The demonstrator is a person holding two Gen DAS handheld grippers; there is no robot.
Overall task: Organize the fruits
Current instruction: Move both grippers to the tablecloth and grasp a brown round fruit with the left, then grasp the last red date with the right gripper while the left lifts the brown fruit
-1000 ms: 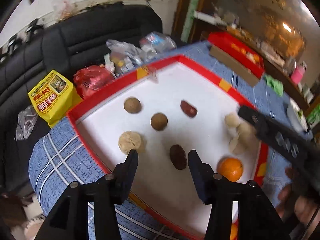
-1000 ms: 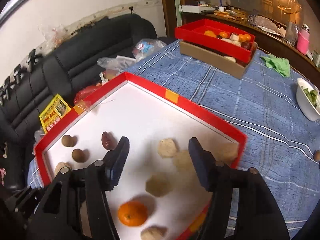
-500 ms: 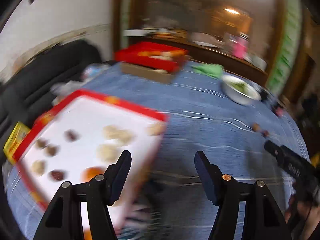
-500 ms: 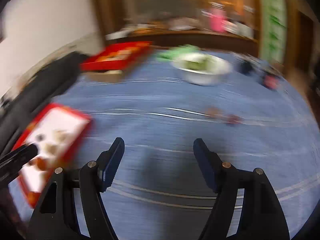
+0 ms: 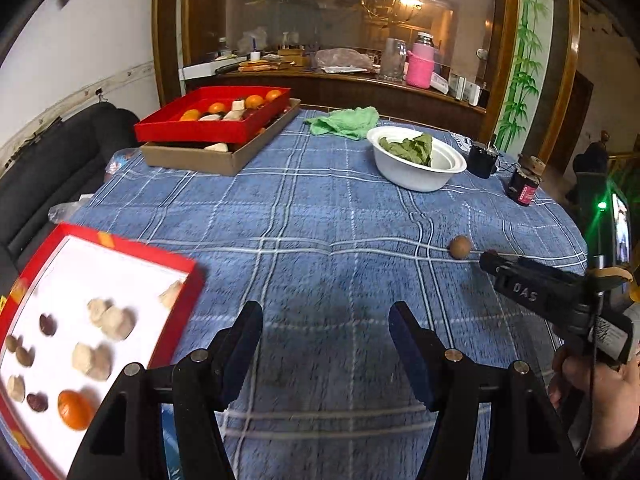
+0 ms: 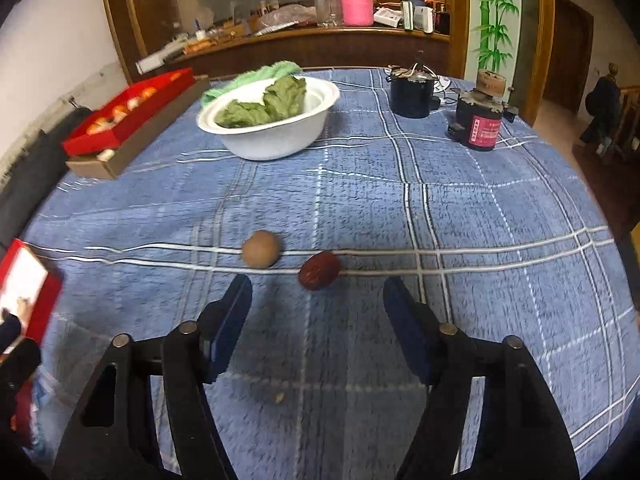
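A: Which step is this?

B: The reach for loose fruit, I judge. On the far left sits the red-rimmed tray (image 5: 182,312) with sorted pieces; two fruits lie out on the blue checked tabletop (image 6: 360,208).

A: And the left gripper (image 5: 326,330)?

B: Jaws apart, nothing between them, only cloth below. The round brown fruit (image 6: 261,249) lies well to its right.

A: The right gripper (image 6: 316,312)?

B: Its jaws are closing but grip nothing. The brown fruit sits just ahead of the left jaw; touching its right side, the dark red fruit (image 6: 319,270) lies just beyond the tips, near centre.

A: Next move?

B: Probably push forward and down so the jaws straddle the red one, then pinch gently
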